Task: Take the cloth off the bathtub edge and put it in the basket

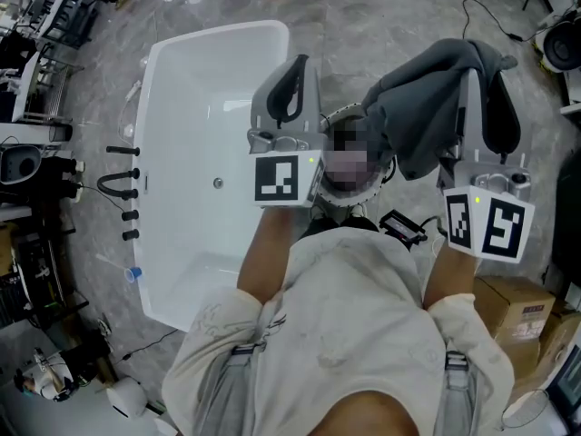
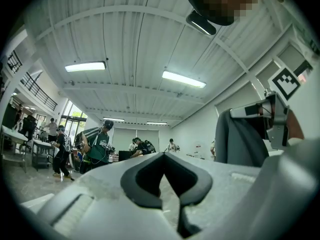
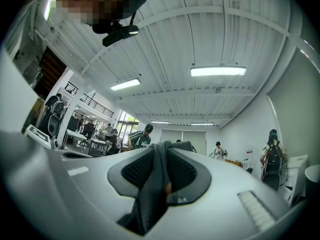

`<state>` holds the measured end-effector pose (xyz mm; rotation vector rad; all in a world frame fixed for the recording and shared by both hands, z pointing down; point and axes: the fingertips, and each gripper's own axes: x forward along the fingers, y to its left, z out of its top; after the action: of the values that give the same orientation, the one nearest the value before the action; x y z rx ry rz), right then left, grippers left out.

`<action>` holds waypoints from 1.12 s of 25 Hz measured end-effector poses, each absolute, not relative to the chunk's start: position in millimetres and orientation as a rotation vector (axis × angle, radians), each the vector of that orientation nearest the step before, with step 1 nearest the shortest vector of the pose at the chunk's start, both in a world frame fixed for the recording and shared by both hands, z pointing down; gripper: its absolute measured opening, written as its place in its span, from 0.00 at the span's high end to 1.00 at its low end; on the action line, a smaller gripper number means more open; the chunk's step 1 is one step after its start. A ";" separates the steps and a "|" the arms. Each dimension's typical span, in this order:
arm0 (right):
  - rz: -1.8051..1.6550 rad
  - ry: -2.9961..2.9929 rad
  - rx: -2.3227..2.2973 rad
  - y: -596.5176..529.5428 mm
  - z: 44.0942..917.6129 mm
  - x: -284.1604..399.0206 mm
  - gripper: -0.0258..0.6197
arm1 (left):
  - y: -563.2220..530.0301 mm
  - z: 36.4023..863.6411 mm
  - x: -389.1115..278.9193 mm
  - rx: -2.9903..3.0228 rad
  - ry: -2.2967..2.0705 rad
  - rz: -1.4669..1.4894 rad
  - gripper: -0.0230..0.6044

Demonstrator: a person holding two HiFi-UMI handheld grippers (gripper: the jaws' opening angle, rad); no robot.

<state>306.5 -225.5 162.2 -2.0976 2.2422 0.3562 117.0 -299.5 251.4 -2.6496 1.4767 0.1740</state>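
Observation:
A grey cloth (image 1: 422,107) hangs bunched over my right gripper (image 1: 486,80), which is raised and shut on it. In the right gripper view a fold of the cloth (image 3: 152,194) runs between the two pads of the right gripper (image 3: 159,146). The white bathtub (image 1: 200,80) lies below at the left, with no cloth on the edge that shows. My left gripper (image 1: 298,66) is held up over the tub's right edge. The left gripper (image 2: 163,156) has its tips together and nothing between them. The cloth (image 2: 240,139) also shows at the right there. A round wire-rimmed basket (image 1: 343,113) sits between the grippers, mostly hidden.
Black tap fittings (image 1: 118,184) stand along the tub's left side. Cardboard boxes (image 1: 522,307) sit at the lower right. A cable (image 1: 490,16) trails over the marble floor at the top right. Several people (image 2: 97,144) stand in the far room.

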 end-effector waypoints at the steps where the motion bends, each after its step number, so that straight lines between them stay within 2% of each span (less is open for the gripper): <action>1: 0.351 2.244 -2.098 -226.1 163.2 306.5 0.82 | -300.0 250.7 117.1 -2.649 1.477 0.176 0.97; 11: 0.224 2.310 -2.083 -233.4 197.3 299.2 0.82 | -300.7 261.0 120.1 -2.667 1.491 0.130 0.97; 28: -0.142 2.515 -2.101 -249.6 332.6 274.8 0.82 | -301.8 281.2 117.0 -2.687 1.508 0.103 0.97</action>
<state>274.8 -249.6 332.6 -2.1005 2.5148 -0.1418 117.0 -301.8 281.2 -2.6867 1.5081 0.1025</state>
